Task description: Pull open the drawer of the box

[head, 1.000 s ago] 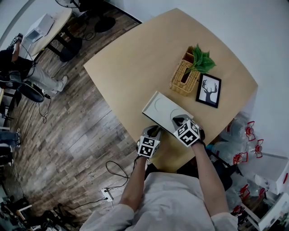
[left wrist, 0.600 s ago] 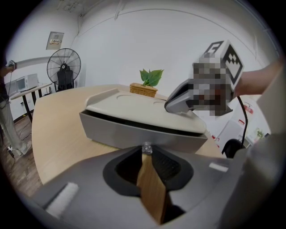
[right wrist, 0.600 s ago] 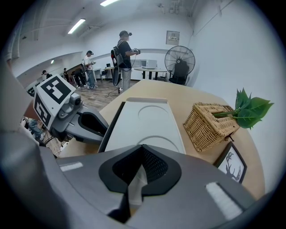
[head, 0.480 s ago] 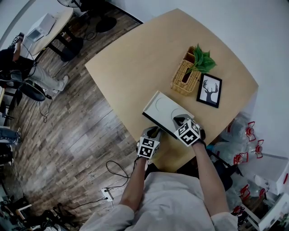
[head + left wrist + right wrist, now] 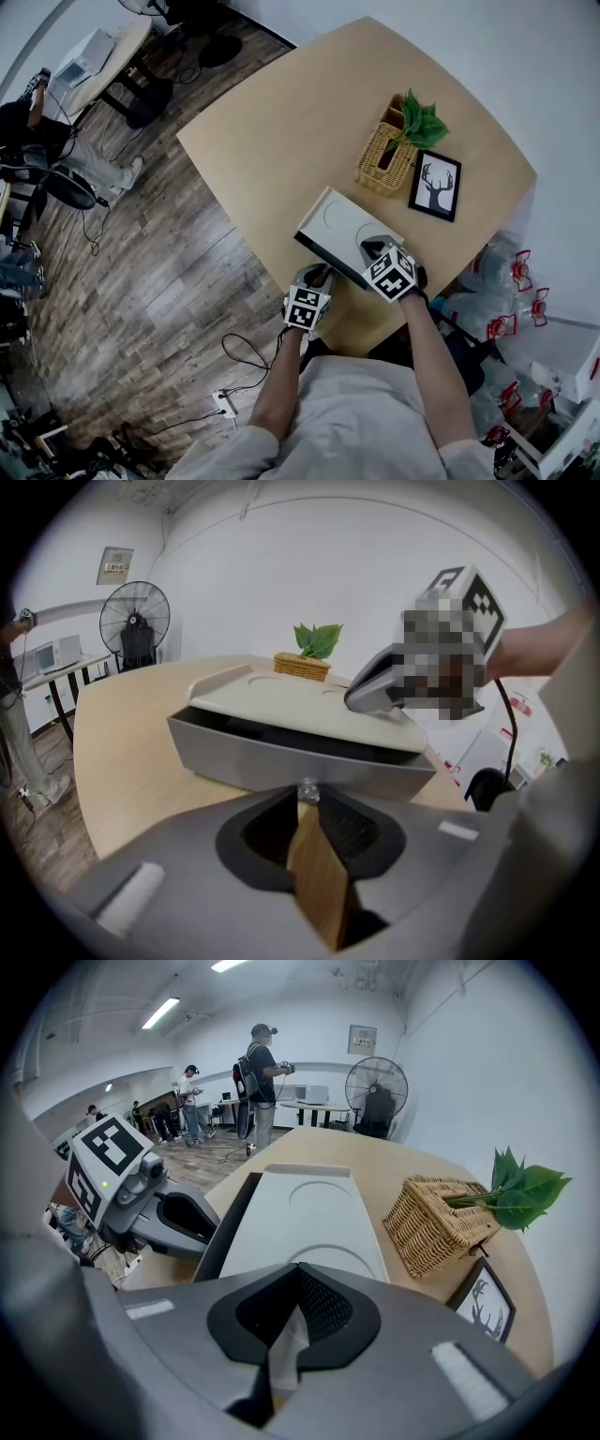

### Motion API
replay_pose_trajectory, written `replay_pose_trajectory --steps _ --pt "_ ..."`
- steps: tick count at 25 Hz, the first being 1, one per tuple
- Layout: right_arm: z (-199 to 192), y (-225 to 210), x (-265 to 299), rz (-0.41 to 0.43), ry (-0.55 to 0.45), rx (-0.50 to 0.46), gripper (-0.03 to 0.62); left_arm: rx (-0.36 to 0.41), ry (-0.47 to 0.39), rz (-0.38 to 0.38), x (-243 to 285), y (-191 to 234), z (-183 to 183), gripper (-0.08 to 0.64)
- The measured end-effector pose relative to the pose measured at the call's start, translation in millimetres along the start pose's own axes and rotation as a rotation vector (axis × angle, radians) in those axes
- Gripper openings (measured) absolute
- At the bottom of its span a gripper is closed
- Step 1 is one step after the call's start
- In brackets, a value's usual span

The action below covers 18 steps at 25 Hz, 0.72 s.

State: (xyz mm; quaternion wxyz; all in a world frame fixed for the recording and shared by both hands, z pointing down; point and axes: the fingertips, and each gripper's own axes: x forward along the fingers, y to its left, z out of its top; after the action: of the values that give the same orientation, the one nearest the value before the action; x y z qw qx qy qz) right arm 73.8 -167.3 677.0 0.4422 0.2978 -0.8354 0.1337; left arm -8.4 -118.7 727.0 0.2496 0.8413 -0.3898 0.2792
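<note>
Barely anything has shifted: left hand-held gripper (image 5: 319, 275) pinches the knob (image 5: 307, 789) of the drawer (image 5: 281, 757); right hand-held gripper (image 5: 368, 249) rests closed on the box (image 5: 336, 223), 5 o'clock on the surface (image 5: 281, 122).

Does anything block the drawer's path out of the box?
Nothing visible does. The left gripper is shut on the knob of the drawer, slightly open; only bare table lies before it. The right gripper rests on the box.

Left gripper (image 5: 319, 275) jaws pinch a small knob (image 5: 307, 788); right gripper (image 5: 371, 248) jaws are together (both forearms reach forward).
</note>
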Motion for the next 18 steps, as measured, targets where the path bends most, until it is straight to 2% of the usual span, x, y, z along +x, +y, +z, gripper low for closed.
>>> replay_pose_trajectory --steps 18 --pt "1 2 0 -0.001 0.003 0.003 0.002 0.015 0.01 0.012 -9 3 -11 0.126"
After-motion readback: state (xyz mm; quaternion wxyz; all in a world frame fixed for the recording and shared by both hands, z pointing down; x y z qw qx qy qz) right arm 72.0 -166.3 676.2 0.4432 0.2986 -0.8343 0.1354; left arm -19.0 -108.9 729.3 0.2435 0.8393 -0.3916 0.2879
